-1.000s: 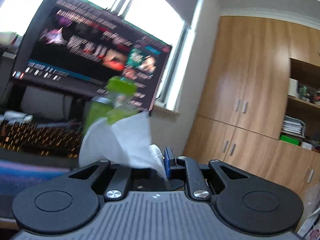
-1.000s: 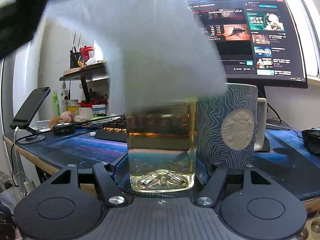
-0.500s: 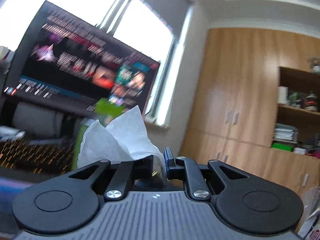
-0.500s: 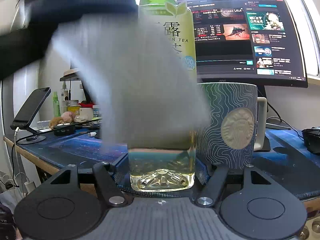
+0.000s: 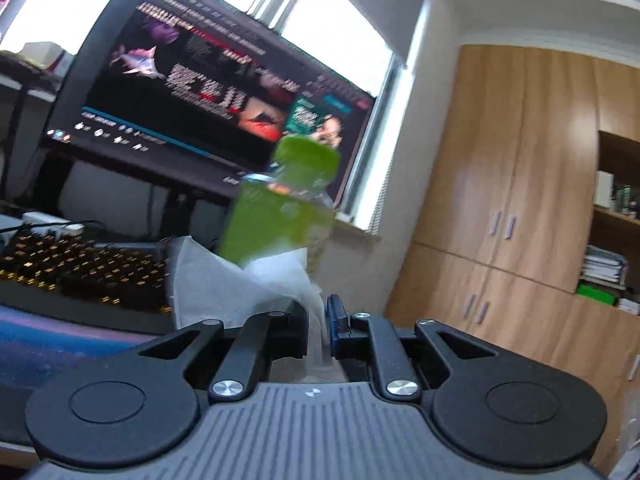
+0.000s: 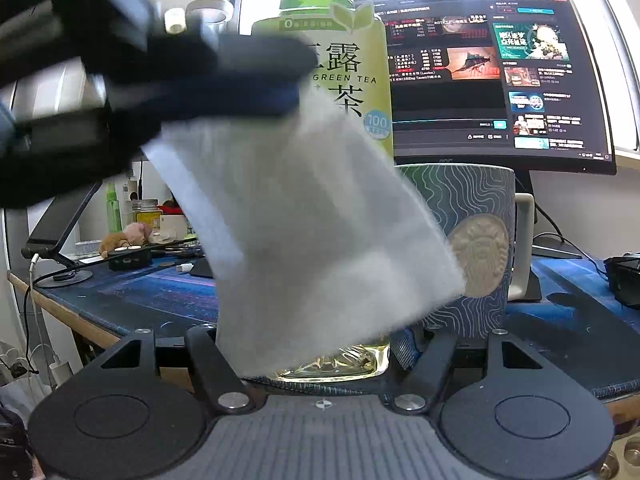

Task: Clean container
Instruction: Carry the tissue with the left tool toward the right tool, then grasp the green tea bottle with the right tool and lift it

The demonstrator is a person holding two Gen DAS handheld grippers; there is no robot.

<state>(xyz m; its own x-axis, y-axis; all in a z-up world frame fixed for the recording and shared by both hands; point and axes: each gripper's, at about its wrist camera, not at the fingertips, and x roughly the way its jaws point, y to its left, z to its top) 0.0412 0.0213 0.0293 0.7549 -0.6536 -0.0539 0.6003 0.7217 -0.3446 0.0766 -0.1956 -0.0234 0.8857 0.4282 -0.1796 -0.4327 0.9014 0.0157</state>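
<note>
A green tea bottle (image 6: 348, 60) with a green cap stands upright between the fingers of my right gripper (image 6: 320, 344), which is shut on its base. My left gripper (image 5: 318, 320) is shut on a white tissue (image 5: 224, 284). In the right wrist view the left gripper (image 6: 224, 76) comes in from the upper left and drapes the tissue (image 6: 312, 224) over the bottle's front. In the left wrist view the bottle (image 5: 288, 204) rises blurred just beyond the tissue.
A patterned mug (image 6: 472, 248) stands right behind the bottle on the blue desk mat (image 6: 152, 296). A monitor (image 6: 500, 76), a keyboard (image 5: 76, 268) and a phone stand (image 6: 60, 236) are on the desk. Wooden cabinets (image 5: 520, 200) stand to the right.
The left gripper with the tissue moved down the bottle from near its top, uncovering the cap and label. The right gripper and bottle stayed put.
</note>
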